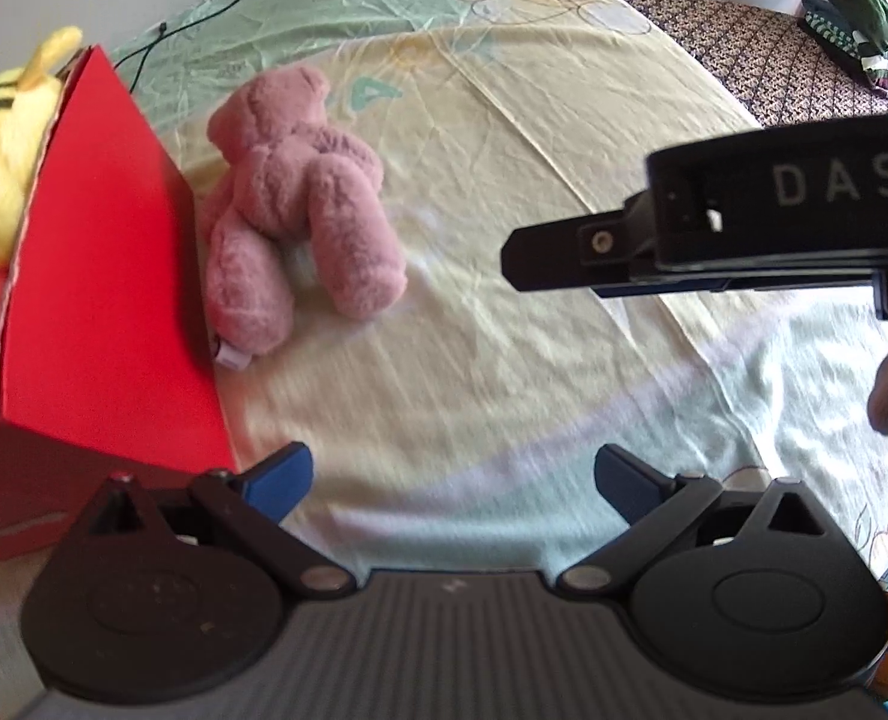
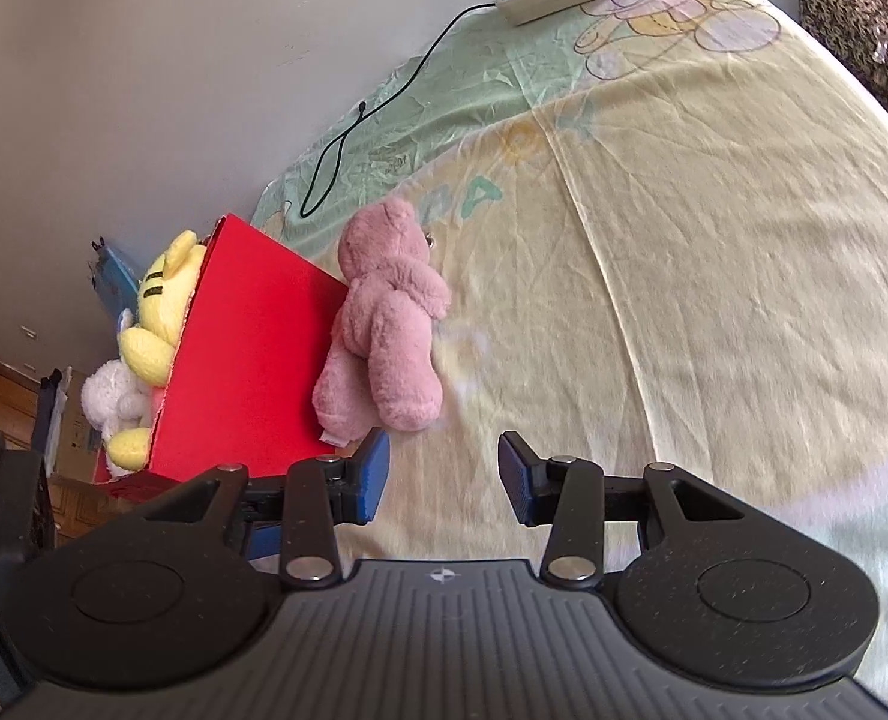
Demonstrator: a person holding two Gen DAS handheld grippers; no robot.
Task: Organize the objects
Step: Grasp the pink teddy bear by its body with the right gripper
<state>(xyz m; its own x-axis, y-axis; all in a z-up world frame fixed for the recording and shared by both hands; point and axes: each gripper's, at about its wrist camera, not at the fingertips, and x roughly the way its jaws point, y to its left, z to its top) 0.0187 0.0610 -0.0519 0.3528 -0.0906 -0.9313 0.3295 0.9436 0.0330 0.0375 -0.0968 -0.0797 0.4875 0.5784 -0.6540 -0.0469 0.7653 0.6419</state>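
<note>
Pink teddy bear [image 2: 387, 330], likely soft, light and squashy, lying against the red box [image 2: 246, 360]; both the left gripper [image 1: 453, 483] and right gripper [image 2: 444, 474] open and empty, its plump leg the probable hold.

Pink bear [image 1: 300, 204], red box [image 1: 102, 276], yellow plush [image 2: 162, 306].

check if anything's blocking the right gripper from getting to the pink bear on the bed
Nothing visible is. The right gripper is open, and only bare bedsheet lies between its fingers and the pink bear. The bear lies against the outside wall of the red box, so that side is tight.
</note>
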